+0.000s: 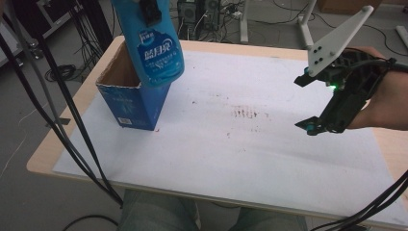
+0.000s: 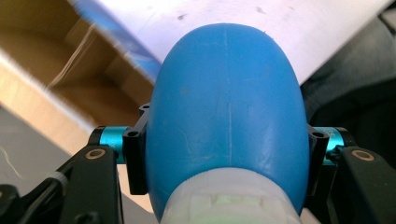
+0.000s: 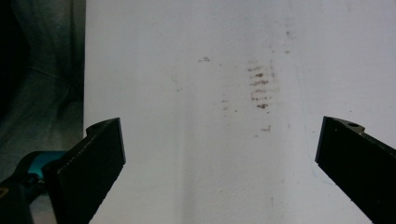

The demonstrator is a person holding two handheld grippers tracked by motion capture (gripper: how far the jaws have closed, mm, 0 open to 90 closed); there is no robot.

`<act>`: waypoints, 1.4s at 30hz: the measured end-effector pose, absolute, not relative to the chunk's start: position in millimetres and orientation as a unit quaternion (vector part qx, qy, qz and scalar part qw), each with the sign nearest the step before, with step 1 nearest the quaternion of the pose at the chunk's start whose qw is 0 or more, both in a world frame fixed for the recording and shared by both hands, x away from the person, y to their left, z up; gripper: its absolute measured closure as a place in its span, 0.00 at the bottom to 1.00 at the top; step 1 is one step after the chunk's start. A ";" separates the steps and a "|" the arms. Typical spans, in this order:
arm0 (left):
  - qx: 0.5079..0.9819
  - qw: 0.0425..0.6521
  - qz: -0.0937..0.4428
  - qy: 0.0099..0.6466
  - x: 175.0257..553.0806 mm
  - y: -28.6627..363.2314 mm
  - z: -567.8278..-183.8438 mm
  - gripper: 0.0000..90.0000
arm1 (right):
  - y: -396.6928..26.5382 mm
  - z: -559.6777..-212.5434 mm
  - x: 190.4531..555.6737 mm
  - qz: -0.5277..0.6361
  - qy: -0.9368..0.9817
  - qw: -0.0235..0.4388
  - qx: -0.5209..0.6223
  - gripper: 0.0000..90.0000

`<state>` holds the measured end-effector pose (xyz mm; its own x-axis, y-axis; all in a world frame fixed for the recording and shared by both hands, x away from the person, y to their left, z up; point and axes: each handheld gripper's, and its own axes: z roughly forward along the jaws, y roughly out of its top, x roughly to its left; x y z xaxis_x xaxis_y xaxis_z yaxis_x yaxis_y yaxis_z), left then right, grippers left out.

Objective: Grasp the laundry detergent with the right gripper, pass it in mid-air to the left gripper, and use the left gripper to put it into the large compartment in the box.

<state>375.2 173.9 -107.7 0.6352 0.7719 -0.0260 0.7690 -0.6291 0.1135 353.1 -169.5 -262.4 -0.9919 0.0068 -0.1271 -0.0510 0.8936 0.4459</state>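
Bottle (image 1: 154,45) above open box (image 1: 132,98) at table's (image 1: 57,149) left, right gripper (image 1: 304,103) far right

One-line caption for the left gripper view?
Left gripper clamps a blue bottle above an open cardboard box.

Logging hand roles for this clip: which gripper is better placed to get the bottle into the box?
Left. The left gripper is shut on the bottle above the box; the right gripper is open, far off.

The blue bottle (image 1: 153,43) bears a Chinese-character label, too blurred to read.
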 end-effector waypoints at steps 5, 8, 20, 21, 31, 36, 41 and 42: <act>0.868 0.048 0.021 0.494 383.6 198.5 -99.5 0.42 | -167.8 -263.4 350.8 0.207 0.976 0.054 -0.024 0.01; 0.841 0.048 0.032 0.538 387.9 207.2 -96.9 0.42 | -167.4 -263.2 351.8 0.208 0.976 0.055 -0.025 0.01; 0.786 0.023 0.029 0.618 410.7 235.5 -117.2 0.42 | -163.6 -261.8 353.7 0.204 0.977 0.057 -0.022 0.01; 0.782 0.022 0.031 0.622 411.8 236.8 -119.8 0.42 | -164.0 -261.9 354.2 0.205 0.977 0.058 -0.021 0.01; 0.809 0.002 0.015 0.588 426.6 245.5 -163.1 0.42 | -166.1 -261.8 355.7 0.205 0.977 0.062 -0.016 0.01; 0.852 -0.006 0.006 0.524 429.5 242.0 -191.3 0.42 | -166.7 -262.2 358.5 0.205 0.977 0.063 -0.011 0.01; 0.877 -0.004 -0.002 0.481 432.6 243.3 -219.1 0.42 | -167.7 -262.5 359.0 0.203 0.977 0.064 -0.005 0.01; 0.885 -0.004 0.000 0.466 432.9 243.6 -224.2 0.42 | -168.0 -262.5 359.0 0.204 0.977 0.063 -0.003 0.01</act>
